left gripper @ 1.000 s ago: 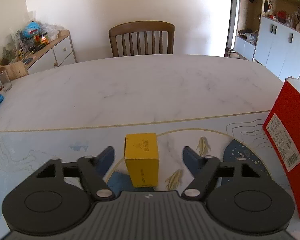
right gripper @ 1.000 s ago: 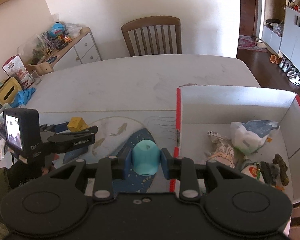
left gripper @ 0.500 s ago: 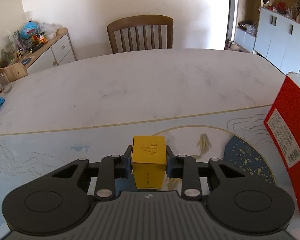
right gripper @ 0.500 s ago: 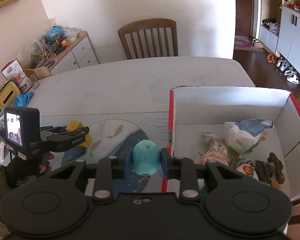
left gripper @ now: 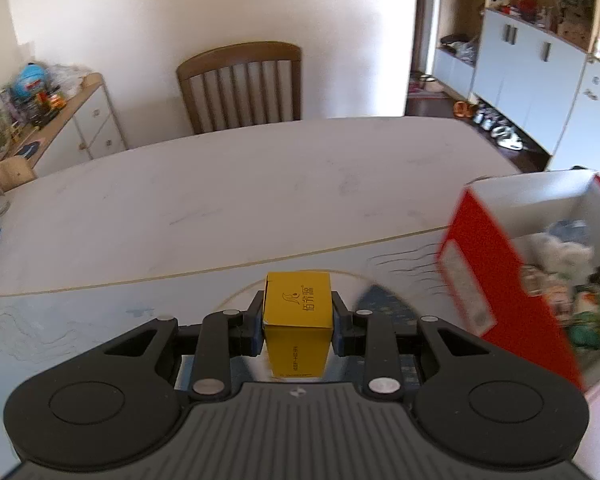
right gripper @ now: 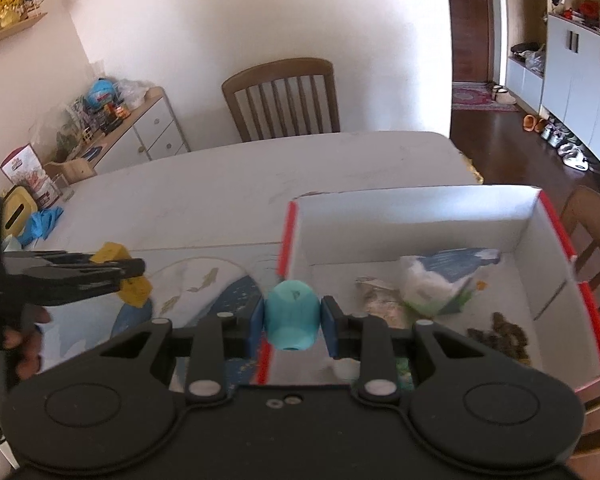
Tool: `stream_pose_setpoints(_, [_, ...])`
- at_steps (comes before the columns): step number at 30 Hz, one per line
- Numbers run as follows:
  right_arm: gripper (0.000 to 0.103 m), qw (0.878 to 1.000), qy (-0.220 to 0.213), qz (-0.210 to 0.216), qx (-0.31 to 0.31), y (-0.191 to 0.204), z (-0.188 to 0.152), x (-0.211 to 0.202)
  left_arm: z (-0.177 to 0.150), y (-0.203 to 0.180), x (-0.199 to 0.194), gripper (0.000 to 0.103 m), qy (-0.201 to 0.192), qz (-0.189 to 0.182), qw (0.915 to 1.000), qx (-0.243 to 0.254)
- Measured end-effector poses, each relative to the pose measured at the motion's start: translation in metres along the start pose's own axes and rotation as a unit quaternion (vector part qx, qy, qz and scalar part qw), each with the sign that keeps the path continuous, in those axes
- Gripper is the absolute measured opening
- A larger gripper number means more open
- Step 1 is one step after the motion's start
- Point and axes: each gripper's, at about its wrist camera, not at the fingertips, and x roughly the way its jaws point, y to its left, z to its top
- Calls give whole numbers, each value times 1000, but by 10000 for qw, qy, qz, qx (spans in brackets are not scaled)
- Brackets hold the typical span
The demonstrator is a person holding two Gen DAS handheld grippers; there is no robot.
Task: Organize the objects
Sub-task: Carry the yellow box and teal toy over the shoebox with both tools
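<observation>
My left gripper (left gripper: 297, 322) is shut on a small yellow box (left gripper: 298, 312) with dark print, held up off the patterned mat (left gripper: 100, 312). In the right wrist view the same yellow box (right gripper: 112, 254) shows in the left gripper (right gripper: 130, 280), left of the carton. My right gripper (right gripper: 292, 320) is shut on a rounded teal toy (right gripper: 291, 316), hanging over the near left wall of the red-and-white carton (right gripper: 420, 208). The carton (left gripper: 496, 280) stands open at the right of the left wrist view.
Inside the carton lie a white-and-blue bag (right gripper: 440, 280), crumpled wrappers and dark lumps (right gripper: 504, 332). A wooden chair (left gripper: 240, 84) stands behind the white table (left gripper: 260, 184). A blue cloth (right gripper: 42, 222) and yellow tissue box (right gripper: 18, 210) sit at the table's left edge.
The left gripper closed on the yellow box and lifted it off the mat, swinging toward the carton. The right gripper carried the teal toy rightward to the carton's edge.
</observation>
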Motion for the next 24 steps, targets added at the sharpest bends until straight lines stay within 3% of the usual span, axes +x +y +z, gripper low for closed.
stream_pose_setpoints(13, [29,9994,-135,-249,206,-80,-15,-22,34,-77,-55,30,-301,-696,9968,245])
stream_pose_setpoints(24, [29,9989,-54,-470,27,-131,-19,-21,43,-175,-34,30,26,-1366,9877,755])
